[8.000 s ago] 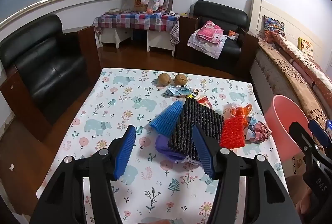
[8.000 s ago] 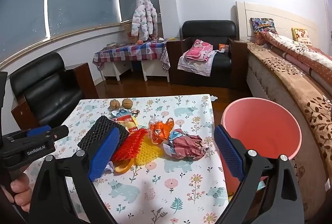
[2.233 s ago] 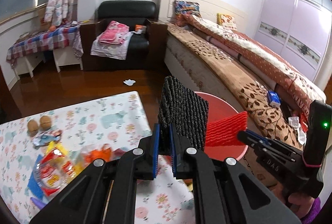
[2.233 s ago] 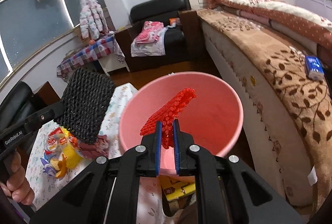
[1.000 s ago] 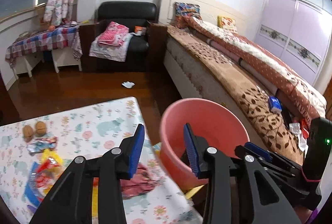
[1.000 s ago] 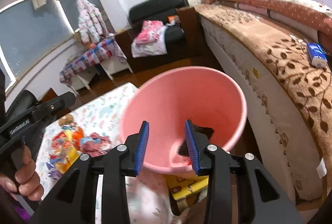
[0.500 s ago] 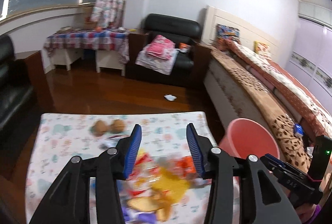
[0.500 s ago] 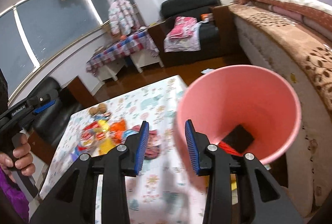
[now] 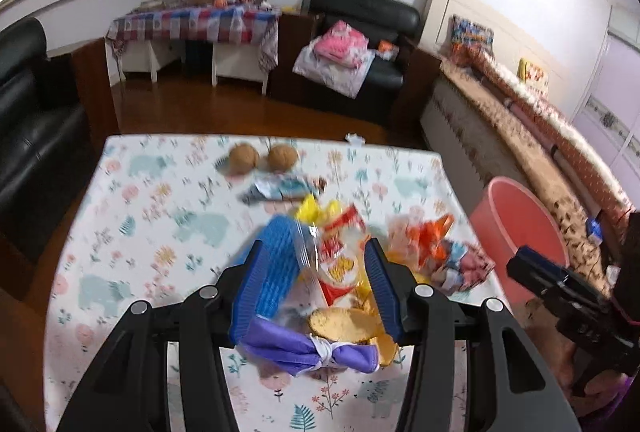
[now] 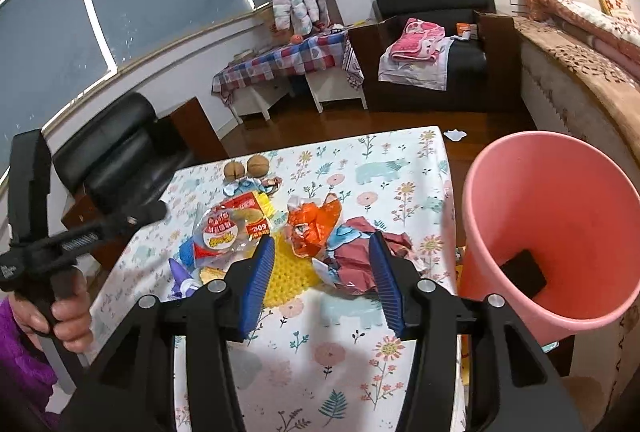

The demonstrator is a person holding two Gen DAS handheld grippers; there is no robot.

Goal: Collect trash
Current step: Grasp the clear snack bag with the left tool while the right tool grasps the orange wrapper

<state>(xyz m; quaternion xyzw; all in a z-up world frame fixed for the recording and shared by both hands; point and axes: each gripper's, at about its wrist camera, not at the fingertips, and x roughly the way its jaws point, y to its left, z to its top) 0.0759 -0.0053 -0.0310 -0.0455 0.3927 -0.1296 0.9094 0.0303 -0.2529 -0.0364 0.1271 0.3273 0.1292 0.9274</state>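
The snack bag (image 10: 228,228) in the middle of the trash pile is clear plastic with a round red and yellow label; its writing is too small and blurred to read. Just left of it lies a ribbed blue foam net (image 9: 276,264), and nearer the camera a smooth purple bag (image 9: 308,352) pinched by a white tie, with a rough yellow-brown round piece (image 9: 344,322) on top. Right of the snack bag sit a bumpy yellow foam net (image 10: 290,272), a crinkled orange foil wrapper (image 10: 314,222) and a crumpled dark red wrapper (image 10: 360,256). Beyond it are two round brown nuts (image 10: 246,167). All lie on a tablecloth (image 10: 328,356) printed with flowers and bears. Far right of the snack bag, off the table edge, stands a smooth pink plastic bin (image 10: 552,232) with a flat black piece (image 10: 522,272) inside.

The left gripper (image 9: 316,286) hangs above the pile, jaws opening, pads clear of everything. The right gripper (image 10: 322,280) is likewise opening and empty above the yellow net and dark red wrapper
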